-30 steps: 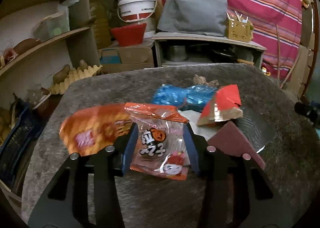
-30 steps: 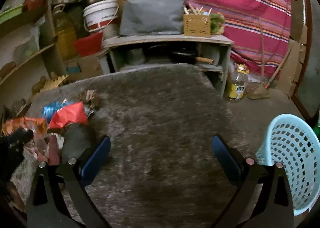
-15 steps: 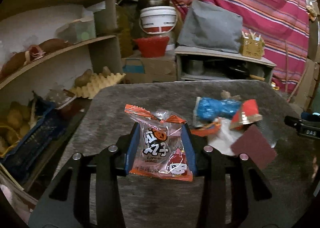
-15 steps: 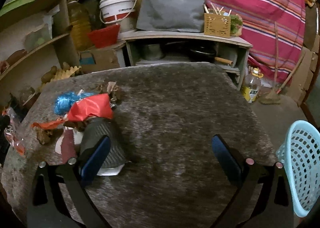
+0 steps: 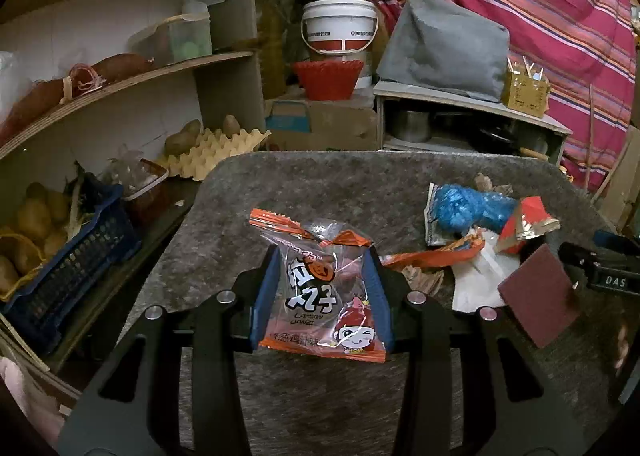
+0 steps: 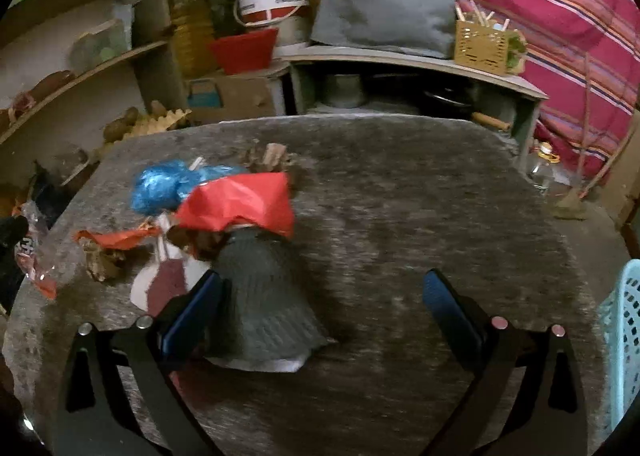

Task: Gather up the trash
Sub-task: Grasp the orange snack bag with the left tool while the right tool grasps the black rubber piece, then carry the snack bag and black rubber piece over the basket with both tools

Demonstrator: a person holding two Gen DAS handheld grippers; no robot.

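My left gripper (image 5: 324, 288) is shut on a clear and orange snack packet (image 5: 320, 296), held a little above the grey shaggy table cover (image 5: 320, 183). A trash pile lies to its right: a blue plastic bag (image 5: 468, 207), a red carton (image 5: 528, 219), an orange wrapper (image 5: 432, 256), white paper (image 5: 480, 284) and a maroon pad (image 5: 536, 296). My right gripper (image 6: 320, 288) stands open over the cover, its left finger (image 6: 192, 312) beside a grey ribbed piece (image 6: 260, 296). The red carton (image 6: 240, 203) and blue bag (image 6: 160, 187) lie just beyond it.
A light blue basket (image 6: 624, 336) stands off the table's right side. Shelves with potatoes, an egg tray (image 5: 212, 151) and a dark blue crate (image 5: 68, 276) crowd the left. Behind the table are a low cabinet (image 5: 460, 119), a white bucket (image 5: 340, 31) and striped cloth.
The left gripper has pulled away to the left with the packet, leaving the pile at its right; the big orange bag is out of view. The right gripper has swung left toward the pile.
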